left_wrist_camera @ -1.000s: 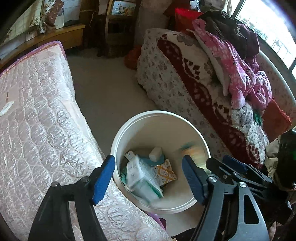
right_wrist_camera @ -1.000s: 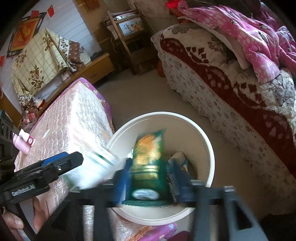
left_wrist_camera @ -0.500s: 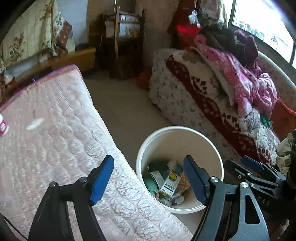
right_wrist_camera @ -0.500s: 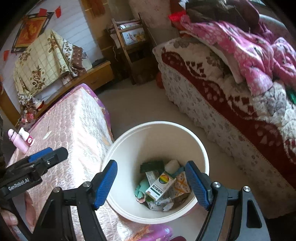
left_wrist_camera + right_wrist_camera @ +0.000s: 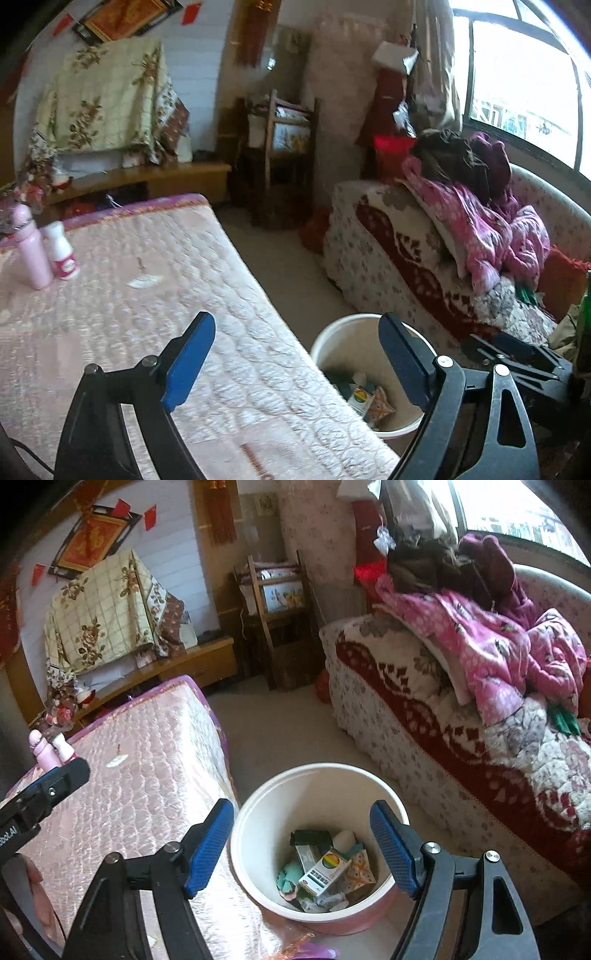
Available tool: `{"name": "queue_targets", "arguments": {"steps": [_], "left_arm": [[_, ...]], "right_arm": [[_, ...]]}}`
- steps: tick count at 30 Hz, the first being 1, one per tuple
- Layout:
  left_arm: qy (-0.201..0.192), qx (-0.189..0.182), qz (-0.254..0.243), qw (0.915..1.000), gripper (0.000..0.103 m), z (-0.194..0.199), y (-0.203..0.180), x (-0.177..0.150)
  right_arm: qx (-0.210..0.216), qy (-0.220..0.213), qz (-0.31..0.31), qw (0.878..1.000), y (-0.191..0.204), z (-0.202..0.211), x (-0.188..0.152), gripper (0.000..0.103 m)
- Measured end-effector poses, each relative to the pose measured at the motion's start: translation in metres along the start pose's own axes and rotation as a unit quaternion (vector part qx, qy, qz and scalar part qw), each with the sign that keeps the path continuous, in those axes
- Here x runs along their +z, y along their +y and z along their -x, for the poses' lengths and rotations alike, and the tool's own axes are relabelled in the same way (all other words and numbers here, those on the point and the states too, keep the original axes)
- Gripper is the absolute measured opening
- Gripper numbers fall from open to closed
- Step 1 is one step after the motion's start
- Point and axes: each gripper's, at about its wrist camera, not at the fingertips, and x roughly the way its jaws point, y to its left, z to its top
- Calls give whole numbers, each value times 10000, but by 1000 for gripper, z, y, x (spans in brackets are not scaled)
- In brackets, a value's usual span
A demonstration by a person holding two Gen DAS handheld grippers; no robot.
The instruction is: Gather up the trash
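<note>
Both your grippers came away empty

Left gripper (image 5: 295, 354) had just spread wider, right gripper (image 5: 301, 843) gaped too; trash sat in the bucket (image 5: 258, 834).

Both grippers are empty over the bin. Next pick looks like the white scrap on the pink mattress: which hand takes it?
Left, probably. The left gripper is open and empty over the mattress, with the white scrap ahead. The right gripper, also open, sits over the bin, farther away.

Snack packet dropped into bucket (image 5: 258, 834), both grippers raised, left fingers (image 5: 190, 354) widening empty.
</note>
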Motion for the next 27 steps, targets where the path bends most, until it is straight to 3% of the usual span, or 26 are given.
{"name": "queue_targets", "arguments": {"steps": [11, 27], "left_arm": [[-608, 260, -317, 9973, 90, 53, 8, -1], [-763, 198, -385, 9962, 90, 73, 6, -3]], "right_arm": [[-32, -417, 142, 9990, 21, 45, 4, 80], [10, -606, 161, 9980, 30, 64, 4, 80]]}}
